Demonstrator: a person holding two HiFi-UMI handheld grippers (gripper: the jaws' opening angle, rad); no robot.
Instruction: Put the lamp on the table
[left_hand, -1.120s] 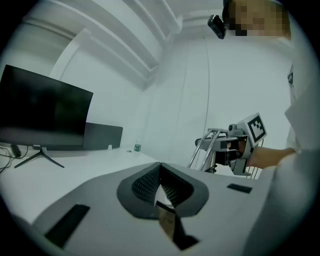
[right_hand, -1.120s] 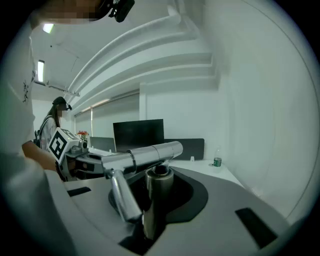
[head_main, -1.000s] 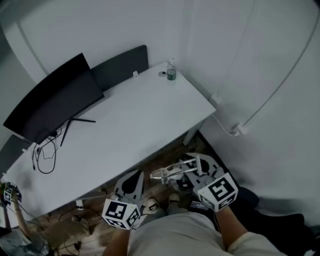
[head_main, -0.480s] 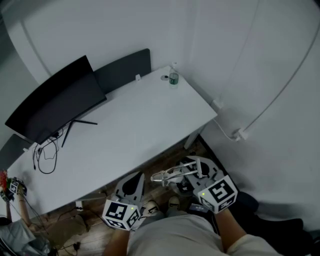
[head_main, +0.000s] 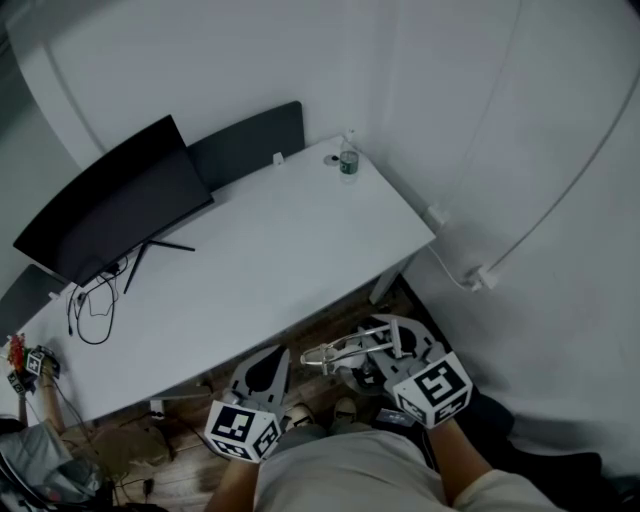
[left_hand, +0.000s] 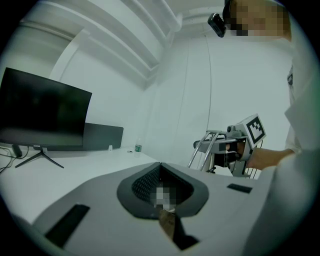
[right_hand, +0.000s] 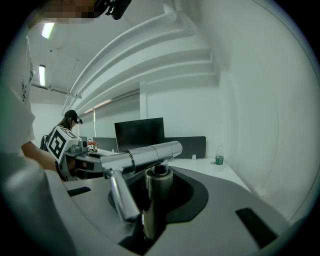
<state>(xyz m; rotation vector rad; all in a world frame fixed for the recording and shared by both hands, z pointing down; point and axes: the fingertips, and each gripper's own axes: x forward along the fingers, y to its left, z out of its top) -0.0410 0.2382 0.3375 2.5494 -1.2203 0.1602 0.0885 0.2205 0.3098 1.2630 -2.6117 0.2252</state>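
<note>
Clamps the right gripper (right_hand: 150, 202) on the upright silver post of the lamp (right_hand: 145, 155), with jaws narrowly parted around it. Holds the left gripper (left_hand: 162, 189) just beside, with jaws together and nothing between. Carries the lamp above the wooden floor, near the front edge of the white counter (head_main: 270, 260) bearing a monitor (head_main: 110, 205) and bottle (head_main: 347, 160).

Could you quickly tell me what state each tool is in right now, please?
Left tool: closed, empty.
Right tool: closed on the lamp.
</note>
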